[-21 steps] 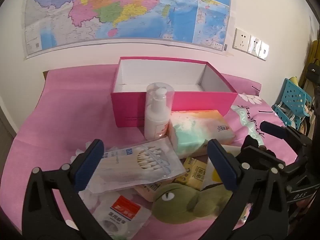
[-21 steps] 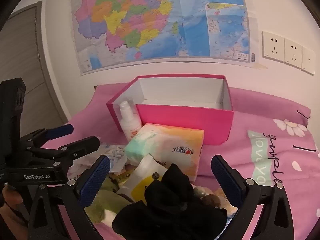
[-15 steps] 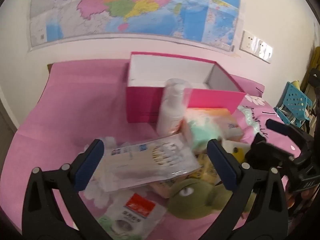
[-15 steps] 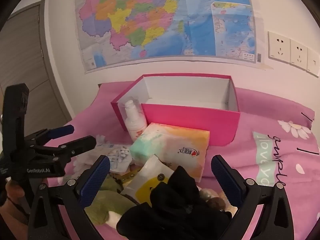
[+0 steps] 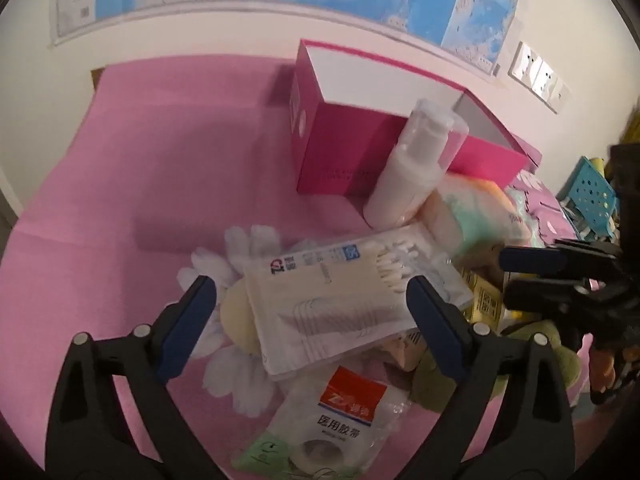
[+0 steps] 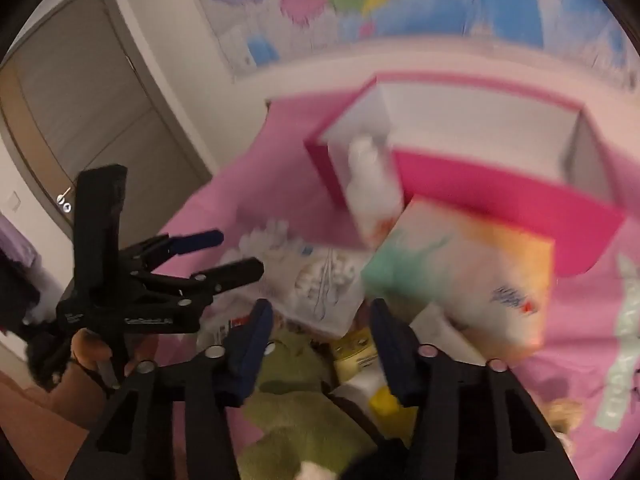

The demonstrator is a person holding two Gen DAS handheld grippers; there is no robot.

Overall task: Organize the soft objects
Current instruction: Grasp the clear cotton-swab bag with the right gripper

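A pile of things lies on the pink cloth in front of an open pink box point(image 5: 344, 148) point(image 6: 500, 192). My left gripper point(image 5: 312, 304) is open above a clear bag of cotton swabs point(image 5: 344, 292) and a white flower plush point(image 5: 224, 280). A green plush toy point(image 6: 296, 412) point(image 5: 536, 352) lies under my right gripper point(image 6: 320, 332), whose jaws stand half open around its upper part. I cannot tell whether they touch it. A soft tissue pack point(image 6: 472, 276) point(image 5: 476, 212) lies against the box. The right wrist view is blurred.
A white pump bottle point(image 5: 416, 168) point(image 6: 372, 196) stands by the box corner. A bag of medical tape point(image 5: 332, 424) lies nearest the left gripper. Yellow packets point(image 6: 360, 356) lie between plush and tissues. A door point(image 6: 92, 108) is at left, a blue basket point(image 5: 592, 196) at right.
My left gripper has swung left and down over the swab bag. My right gripper has moved left and down onto the green plush and its jaws have narrowed. The black cloth is gone from view.
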